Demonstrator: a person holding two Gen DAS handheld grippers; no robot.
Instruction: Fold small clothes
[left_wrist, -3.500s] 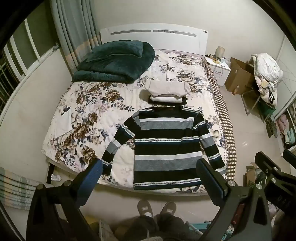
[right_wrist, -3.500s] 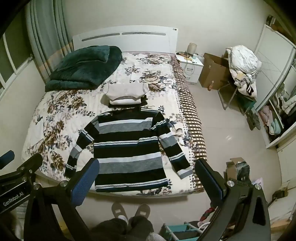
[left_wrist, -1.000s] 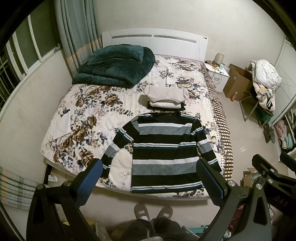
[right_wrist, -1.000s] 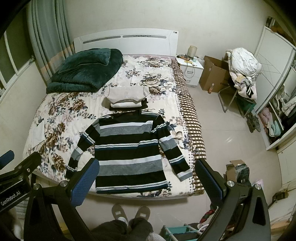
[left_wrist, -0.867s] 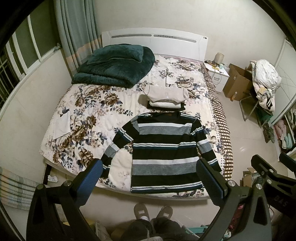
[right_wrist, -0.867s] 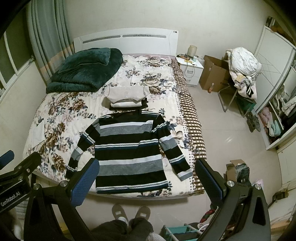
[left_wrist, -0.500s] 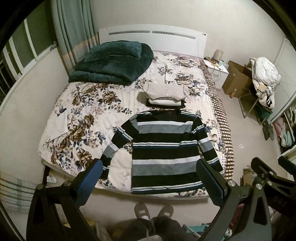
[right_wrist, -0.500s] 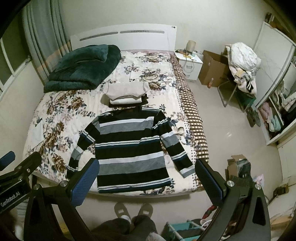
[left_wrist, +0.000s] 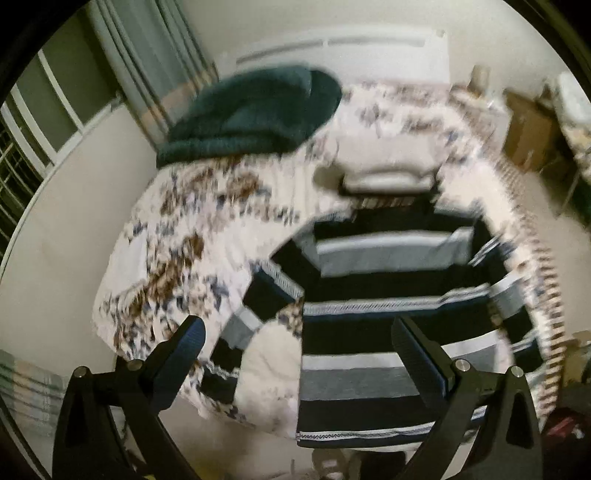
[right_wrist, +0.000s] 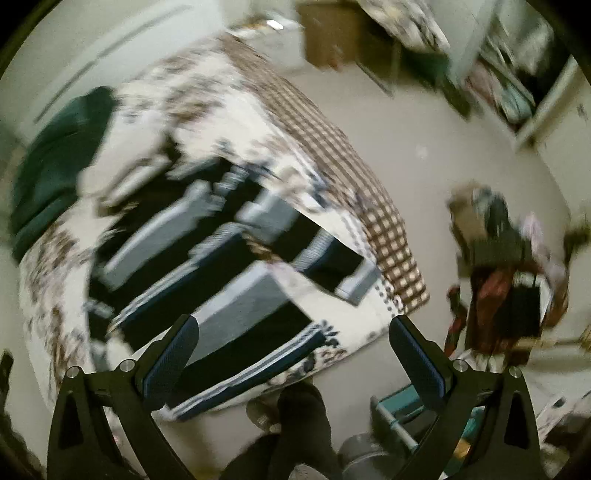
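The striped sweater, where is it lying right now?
The striped sweater lies spread flat on the near part of the floral bed, its hem at the foot edge. In the left wrist view, a folded pale pile sits just beyond its collar.

Both views are motion-blurred. In the left wrist view, the striped sweater has its lower right hem hidden behind the left tongs, and the folded pile above it is indistinct. In the right wrist view, the clutter on the floor at right cannot be identified.
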